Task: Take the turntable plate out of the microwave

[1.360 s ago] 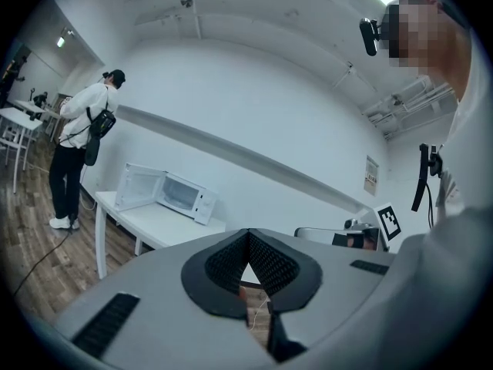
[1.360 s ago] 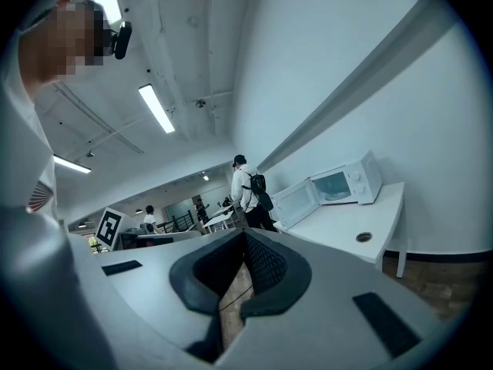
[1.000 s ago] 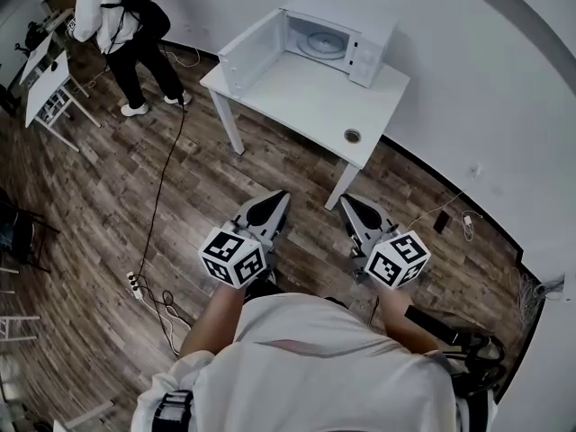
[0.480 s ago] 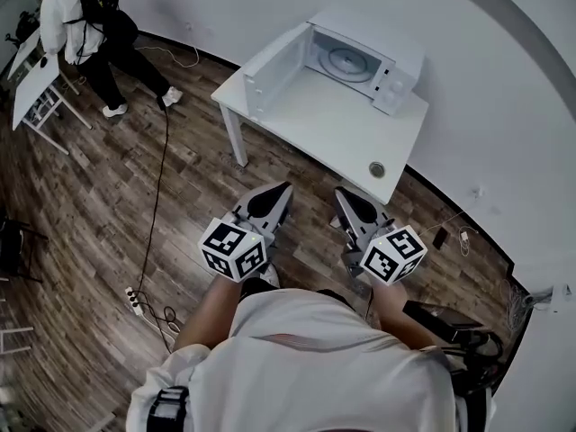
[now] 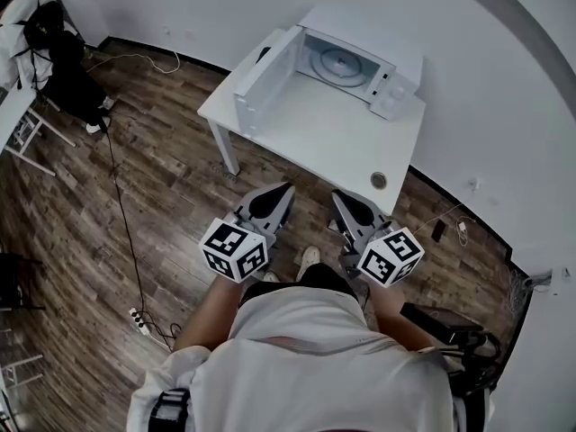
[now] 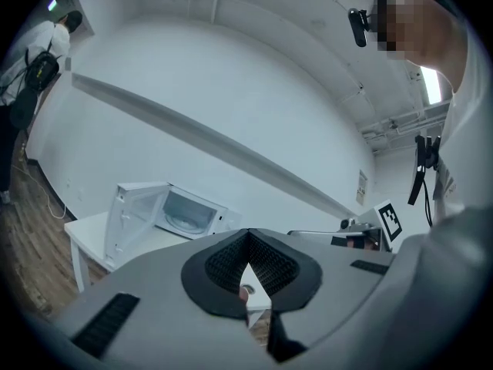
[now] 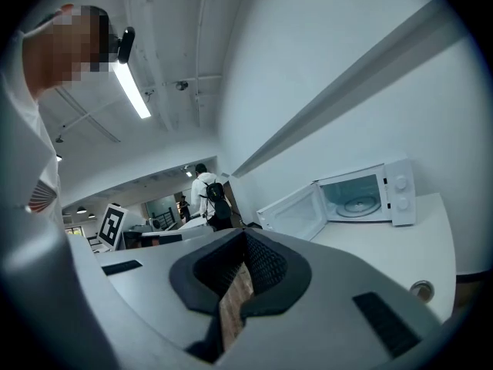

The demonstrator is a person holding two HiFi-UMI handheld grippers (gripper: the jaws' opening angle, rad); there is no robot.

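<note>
A white microwave (image 5: 378,43) stands at the far end of a white table (image 5: 346,124), its door (image 5: 261,75) swung wide open to the left. Inside lies the round glass turntable plate (image 5: 342,61), also visible as the plate (image 7: 360,205) in the right gripper view and the plate (image 6: 183,220) in the left gripper view. My left gripper (image 5: 286,187) and right gripper (image 5: 335,196) are both shut and empty, held side by side over the wooden floor just short of the table's near edge, pointing toward it.
A small round metal object (image 5: 378,180) lies near the table's front right corner. A person in white with a black backpack (image 5: 45,34) stands far left by another white table (image 5: 18,115). A black cable (image 5: 121,205) and power strip (image 5: 137,318) lie on the floor.
The table and microwave have come closer to both grippers. The person at the far left has slid toward the picture's left edge. Both grippers stay shut.
</note>
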